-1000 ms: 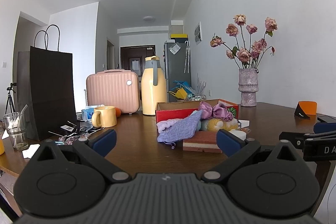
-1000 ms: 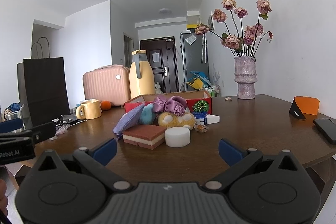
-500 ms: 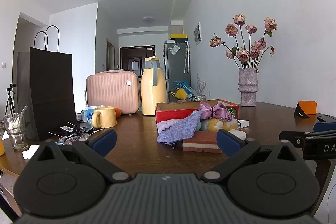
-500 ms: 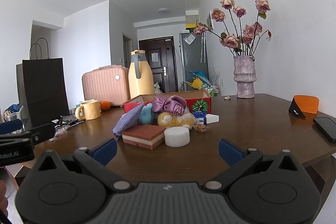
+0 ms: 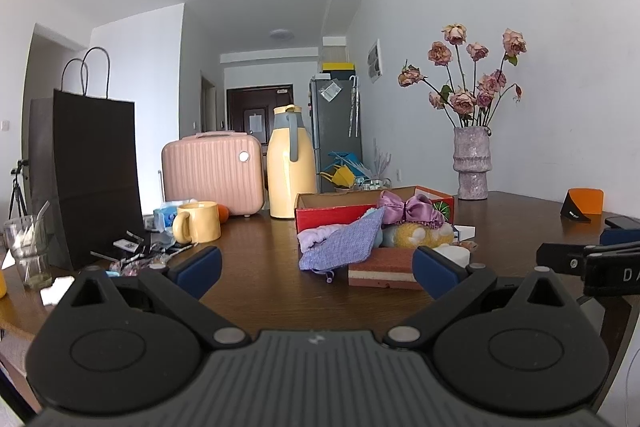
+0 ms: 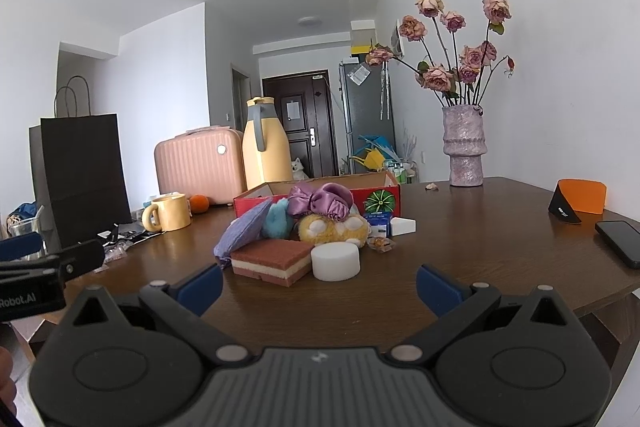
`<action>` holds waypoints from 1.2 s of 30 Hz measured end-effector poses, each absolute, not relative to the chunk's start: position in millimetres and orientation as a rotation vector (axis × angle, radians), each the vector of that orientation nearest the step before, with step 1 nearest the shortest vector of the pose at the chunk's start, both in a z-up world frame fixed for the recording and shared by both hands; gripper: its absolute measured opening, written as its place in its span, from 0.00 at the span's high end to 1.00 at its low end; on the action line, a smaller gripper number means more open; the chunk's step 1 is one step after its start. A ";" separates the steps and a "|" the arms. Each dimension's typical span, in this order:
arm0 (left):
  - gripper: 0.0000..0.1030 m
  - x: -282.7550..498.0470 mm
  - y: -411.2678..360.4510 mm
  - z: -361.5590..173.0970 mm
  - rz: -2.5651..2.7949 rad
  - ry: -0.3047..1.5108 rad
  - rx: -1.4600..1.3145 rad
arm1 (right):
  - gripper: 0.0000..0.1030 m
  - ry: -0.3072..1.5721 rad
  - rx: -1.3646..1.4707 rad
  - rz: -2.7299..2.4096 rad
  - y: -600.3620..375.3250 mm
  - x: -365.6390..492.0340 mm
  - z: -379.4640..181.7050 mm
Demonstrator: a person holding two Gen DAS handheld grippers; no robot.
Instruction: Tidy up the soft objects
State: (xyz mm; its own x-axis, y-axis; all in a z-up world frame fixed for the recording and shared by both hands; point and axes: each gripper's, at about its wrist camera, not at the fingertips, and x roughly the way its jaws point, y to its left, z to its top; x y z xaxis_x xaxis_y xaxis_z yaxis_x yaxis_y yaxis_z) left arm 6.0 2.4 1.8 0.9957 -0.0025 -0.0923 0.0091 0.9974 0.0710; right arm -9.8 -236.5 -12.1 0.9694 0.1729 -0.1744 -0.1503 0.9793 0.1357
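A heap of soft things lies mid-table before a red cardboard box [image 5: 332,217] [image 6: 376,193]: a purple knit cloth [image 5: 340,247] [image 6: 244,227], a brown-and-white layered sponge [image 5: 380,267] [image 6: 272,261], a white round sponge [image 6: 335,261], a yellow plush [image 5: 416,235] [image 6: 334,229], a teal plush [image 6: 277,223] and a purple satin scrunchie [image 5: 404,209] [image 6: 320,201]. My left gripper [image 5: 316,265] and right gripper [image 6: 318,285] both stand open and empty, short of the heap near the table's front.
On the brown table [image 6: 480,227] stand a yellow mug [image 5: 198,221], yellow thermos [image 5: 290,163], pink case [image 5: 212,171], black paper bag [image 5: 96,175], a glass [image 5: 28,251], a vase of dried roses [image 6: 464,147], an orange-black card [image 6: 578,201] and a phone [image 6: 620,241].
The right wrist view has shifted slightly; the objects sit marginally lower and closer. The left gripper and all objects stay where they were.
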 end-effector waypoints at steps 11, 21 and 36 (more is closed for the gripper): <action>0.00 94.3 17.5 4.0 0.021 0.183 0.030 | 0.00 0.134 0.061 0.107 -246.0 49.9 0.2; 0.00 151.1 30.9 2.7 0.020 0.251 0.004 | 0.00 0.242 0.095 0.193 -227.7 126.7 9.4; 0.00 217.9 79.8 -11.2 0.143 0.386 -0.011 | 0.97 0.471 0.282 0.501 -141.8 250.6 -12.8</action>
